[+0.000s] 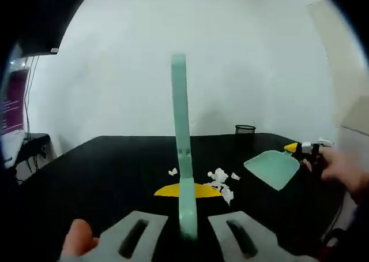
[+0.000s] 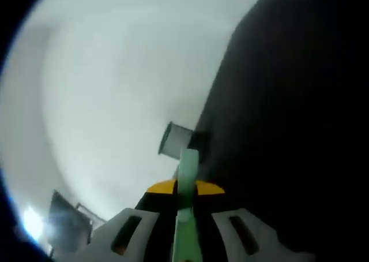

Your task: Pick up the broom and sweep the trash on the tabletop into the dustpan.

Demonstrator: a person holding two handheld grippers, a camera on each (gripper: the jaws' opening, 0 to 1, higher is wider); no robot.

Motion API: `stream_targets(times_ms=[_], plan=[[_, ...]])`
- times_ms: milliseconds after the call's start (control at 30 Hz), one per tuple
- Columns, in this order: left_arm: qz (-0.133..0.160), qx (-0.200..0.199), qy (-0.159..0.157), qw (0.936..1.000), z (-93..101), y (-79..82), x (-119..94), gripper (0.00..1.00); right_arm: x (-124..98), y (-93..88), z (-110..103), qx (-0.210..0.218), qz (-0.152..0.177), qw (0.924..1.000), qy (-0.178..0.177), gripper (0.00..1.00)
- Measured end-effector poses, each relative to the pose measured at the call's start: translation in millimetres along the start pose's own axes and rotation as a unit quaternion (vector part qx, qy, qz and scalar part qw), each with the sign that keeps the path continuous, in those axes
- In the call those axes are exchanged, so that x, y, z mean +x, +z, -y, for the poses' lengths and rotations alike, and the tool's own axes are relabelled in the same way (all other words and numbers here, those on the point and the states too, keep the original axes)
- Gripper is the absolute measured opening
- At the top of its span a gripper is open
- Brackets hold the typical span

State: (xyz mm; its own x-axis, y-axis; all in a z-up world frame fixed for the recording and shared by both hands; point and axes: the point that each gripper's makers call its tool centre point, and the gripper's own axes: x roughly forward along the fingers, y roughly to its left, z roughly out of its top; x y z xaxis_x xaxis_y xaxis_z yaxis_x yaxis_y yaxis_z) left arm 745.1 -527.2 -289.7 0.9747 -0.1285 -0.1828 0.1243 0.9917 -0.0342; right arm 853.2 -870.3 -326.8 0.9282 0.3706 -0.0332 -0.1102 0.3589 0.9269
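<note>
A mint-green broom [image 1: 181, 135] stands up between the jaws of my left gripper [image 1: 187, 230], which is shut on its lower end. Its yellow bristles [image 1: 199, 190] rest on the black tabletop [image 1: 104, 164]. White paper scraps [image 1: 220, 179] lie just right of the bristles. Further right, a mint-green dustpan [image 1: 274, 168] hangs tilted above the table, held by the right gripper [image 1: 305, 149] with a hand [image 1: 346, 169] behind it. In the right gripper view, my right gripper [image 2: 184, 227] is shut on the dustpan's green handle [image 2: 187, 167], with a yellow part [image 2: 164, 187] just ahead.
A black mesh cup [image 1: 245, 129] [image 2: 176, 141] stands at the table's far edge before a white wall. A monitor and cables [image 1: 14, 106] sit far left. A thumb [image 1: 78, 239] shows beside the left jaw.
</note>
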Motion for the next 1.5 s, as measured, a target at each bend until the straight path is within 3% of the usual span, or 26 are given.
stream_targets(times_ms=[33, 67, 133, 433, 533, 933, 1033, 1133, 1400, 1500], plan=[[-0.001, -0.001, 0.002, 1.0, 3.0, -3.9, 5, 0.0, 0, 0.7, 0, 0.0, 0.001, 1.0, 0.001, 0.13], [0.02, 0.001, 0.002, 0.9998, 6.4, 0.8, 8, 0.0, 0, 1.0, -1, 0.0, 0.003, 1.0, 0.002, 0.13], [0.011, 0.016, 0.025, 0.9995, 7.6, -0.6, 11, 0.0, -1, -1.6, -3, -0.001, 0.004, 1.0, 0.005, 0.13], [0.0, 0.02, 0.031, 0.9993, 23.2, 2.6, 42, 0.0, -4, -0.2, -6, 0.001, 0.007, 0.9998, 0.018, 0.13], [-0.009, 0.039, 0.031, 0.9987, 32.7, 1.8, 47, 0.0, -4, 0.1, -7, 0.001, 0.008, 0.9998, 0.021, 0.13], [0.002, 0.113, 0.024, 0.9933, 74.1, 9.0, 70, 0.0, -3, 1.0, -6, -0.003, 0.009, 0.9996, 0.025, 0.13], [0.007, 0.116, 0.014, 0.9931, 87.3, 12.1, 77, 0.0, -2, 1.1, -5, -0.005, 0.009, 0.9997, 0.023, 0.13], [0.025, 0.114, -0.014, 0.9931, 110.8, 20.5, 84, 0.0, -2, 0.7, -5, -0.008, 0.01, 0.9997, 0.022, 0.13], [0.038, 0.112, -0.085, 0.9894, 170.0, 27.3, 99, 0.0, -1, 0.7, -4, -0.012, 0.01, 0.9997, 0.021, 0.13], [0.045, 0.101, -0.097, 0.9892, 175.8, 34.4, 96, 0.0, -1, 0.7, -4, -0.013, 0.01, 0.9996, 0.021, 0.13]])
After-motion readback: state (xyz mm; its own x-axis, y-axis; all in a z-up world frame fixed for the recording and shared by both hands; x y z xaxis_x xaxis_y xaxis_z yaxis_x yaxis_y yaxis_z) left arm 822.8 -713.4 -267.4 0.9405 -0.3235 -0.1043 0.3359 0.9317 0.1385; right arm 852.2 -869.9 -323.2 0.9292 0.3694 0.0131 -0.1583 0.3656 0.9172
